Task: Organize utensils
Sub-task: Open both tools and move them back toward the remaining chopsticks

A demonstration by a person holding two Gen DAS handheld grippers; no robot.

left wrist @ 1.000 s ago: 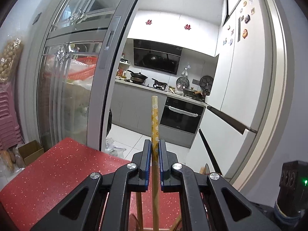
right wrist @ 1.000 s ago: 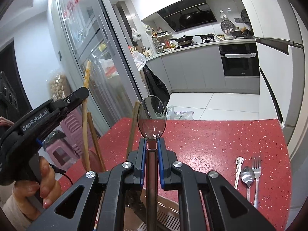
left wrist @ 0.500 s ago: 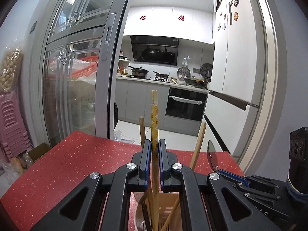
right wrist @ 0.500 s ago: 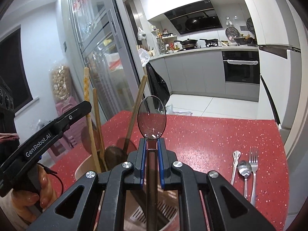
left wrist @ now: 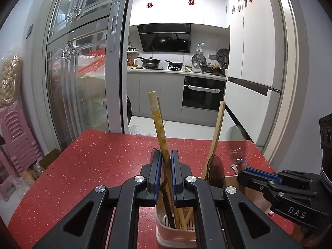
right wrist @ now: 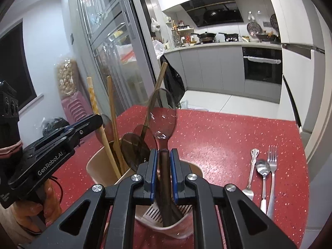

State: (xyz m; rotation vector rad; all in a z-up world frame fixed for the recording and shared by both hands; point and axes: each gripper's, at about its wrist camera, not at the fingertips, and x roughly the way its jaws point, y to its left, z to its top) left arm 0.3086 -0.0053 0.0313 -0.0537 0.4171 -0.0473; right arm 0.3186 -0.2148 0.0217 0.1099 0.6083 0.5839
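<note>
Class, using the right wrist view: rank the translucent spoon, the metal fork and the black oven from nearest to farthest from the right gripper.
1. Translucent spoon: between the right gripper jaws, handle in the utensil holder.
2. Metal fork: right, lying on the red table.
3. Black oven: far back, in the kitchen.

holder [right wrist: 99, 166]: on the desk [right wrist: 217, 137], at its near edge
chopsticks [left wrist: 158, 124]: in the holder, left part
spoon [right wrist: 162, 116]: in the holder, right part
knife [right wrist: 251, 172], small spoon [right wrist: 263, 168], fork [right wrist: 272, 161]: side by side on the desk, right of the holder, near the right edge
</note>
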